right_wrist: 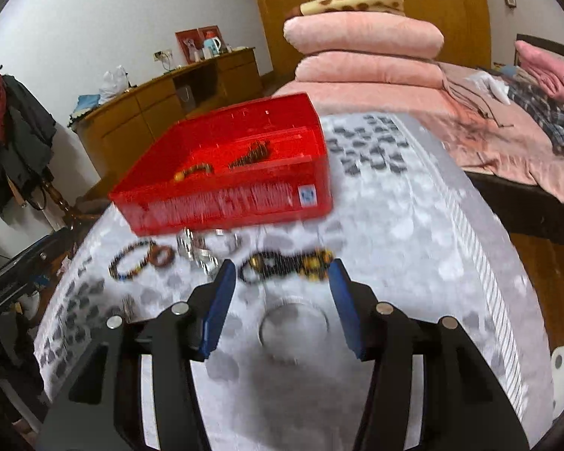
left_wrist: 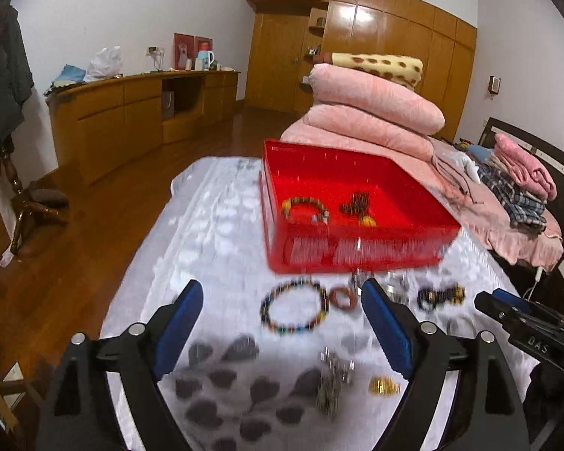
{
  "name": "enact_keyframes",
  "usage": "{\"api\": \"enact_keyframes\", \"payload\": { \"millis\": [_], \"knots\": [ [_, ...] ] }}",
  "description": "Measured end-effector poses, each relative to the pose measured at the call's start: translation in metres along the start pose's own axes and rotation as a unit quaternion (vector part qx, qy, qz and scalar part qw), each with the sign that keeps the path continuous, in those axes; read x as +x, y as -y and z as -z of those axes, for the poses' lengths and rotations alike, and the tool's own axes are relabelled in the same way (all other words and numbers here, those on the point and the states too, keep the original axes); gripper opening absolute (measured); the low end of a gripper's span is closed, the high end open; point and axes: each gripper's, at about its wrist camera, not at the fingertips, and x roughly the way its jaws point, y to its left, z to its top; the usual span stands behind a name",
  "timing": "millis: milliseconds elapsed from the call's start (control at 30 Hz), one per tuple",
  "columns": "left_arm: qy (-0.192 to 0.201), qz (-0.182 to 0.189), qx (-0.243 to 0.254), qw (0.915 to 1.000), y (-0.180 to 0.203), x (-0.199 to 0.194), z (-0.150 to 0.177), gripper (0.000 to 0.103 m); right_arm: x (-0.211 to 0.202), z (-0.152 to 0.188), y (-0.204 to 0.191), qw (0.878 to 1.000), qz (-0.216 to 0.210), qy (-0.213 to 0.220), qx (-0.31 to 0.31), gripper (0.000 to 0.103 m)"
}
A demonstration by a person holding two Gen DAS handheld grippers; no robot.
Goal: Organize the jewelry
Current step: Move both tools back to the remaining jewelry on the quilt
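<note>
A red plastic tray (left_wrist: 361, 251) stands at the far side of the white patterned cloth, with a beaded bracelet (left_wrist: 304, 208) and a dark beaded piece (left_wrist: 357, 205) inside. In front of it lie a multicoloured bead bracelet (left_wrist: 295, 306), a brown ring (left_wrist: 343, 298), silver pieces (left_wrist: 394, 285) and a black-and-yellow bead bracelet (left_wrist: 441, 295). My left gripper (left_wrist: 282, 285) hangs open over the multicoloured bracelet, holding nothing. My right gripper (right_wrist: 282, 263) is open above the black-and-yellow bracelet (right_wrist: 289, 263), pads clear of it. A clear bangle (right_wrist: 293, 325) lies between its fingers, nearer the camera.
A silver chain (left_wrist: 332, 379) and a gold ring (left_wrist: 384, 385) lie near the cloth's front. Folded pink quilts (left_wrist: 372, 112) are stacked on the bed behind the tray. A wooden sideboard (left_wrist: 131, 112) lines the left wall. The right gripper (left_wrist: 492, 298) shows at the left view's right edge.
</note>
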Motion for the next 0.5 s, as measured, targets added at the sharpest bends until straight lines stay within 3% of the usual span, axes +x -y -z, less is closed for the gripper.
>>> {"api": "enact_keyframes", "payload": {
  "millis": [200, 500],
  "knots": [
    [-0.021, 0.001, 0.017, 0.9996, 0.006, -0.002, 0.029, 0.085, -0.003, 0.027, 0.001, 1.000, 0.019, -0.019, -0.009, 0.053],
    [-0.040, -0.006, 0.008, 0.9992, 0.011, 0.010, 0.045, 0.084, 0.013, 0.032, 0.000, 0.998, 0.027, -0.045, -0.018, 0.053]
  ]
}}
